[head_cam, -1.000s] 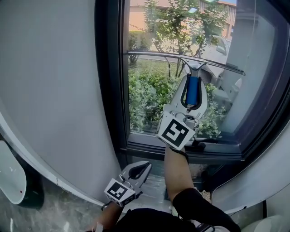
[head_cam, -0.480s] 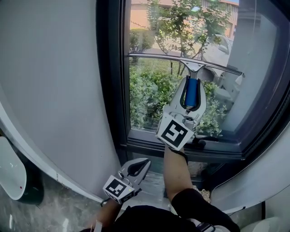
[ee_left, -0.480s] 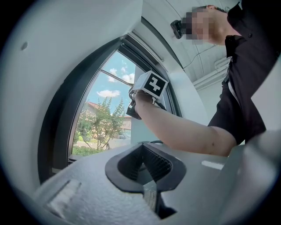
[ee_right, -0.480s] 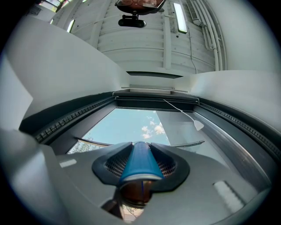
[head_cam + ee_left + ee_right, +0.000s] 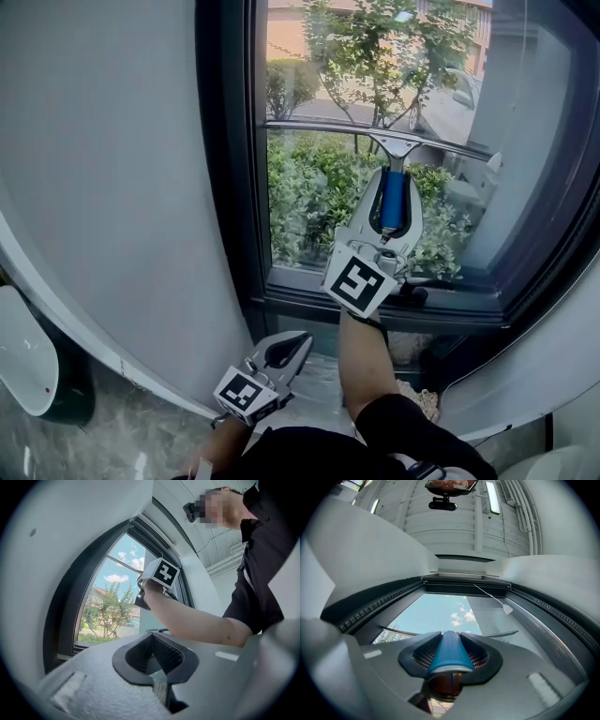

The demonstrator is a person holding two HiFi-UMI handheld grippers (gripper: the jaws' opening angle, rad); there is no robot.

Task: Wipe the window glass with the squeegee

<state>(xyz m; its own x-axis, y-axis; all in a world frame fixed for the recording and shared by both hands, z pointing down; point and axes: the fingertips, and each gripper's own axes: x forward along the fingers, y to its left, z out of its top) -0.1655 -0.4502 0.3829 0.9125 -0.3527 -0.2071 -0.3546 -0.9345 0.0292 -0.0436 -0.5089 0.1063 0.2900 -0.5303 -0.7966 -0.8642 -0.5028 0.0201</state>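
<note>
Squeegee (image 5: 395, 202) handle between right gripper (image 5: 396, 178) fingers, blade against window glass (image 5: 309, 206)

Two grippers: left gripper (image 5: 292, 347), right gripper (image 5: 394, 185); one squeegee (image 5: 398, 143); one window glass (image 5: 309, 206); one person (image 5: 262, 550)

Blue handle on squeegee (image 5: 395, 202), I read it bright against silver blade (image 5: 319, 127). Right gripper (image 5: 392, 176): pale grey shell, black ribbed pads. Its cube (image 5: 359, 281) white with black square marker. Left gripper (image 5: 306, 341), near and low: likewise pale grey, black lining, black-and-white marker. Window frame (image 5: 225, 187) near-black. Wall (image 5: 103, 187) at left flat pale grey. Through glass I get green shrubs (image 5: 309, 202); right gripper view gives light blue sky (image 5: 436, 613), white cloud flecks. Sleeve (image 5: 412, 427) black. Floor (image 5: 103, 441) grey, mottled.
</note>
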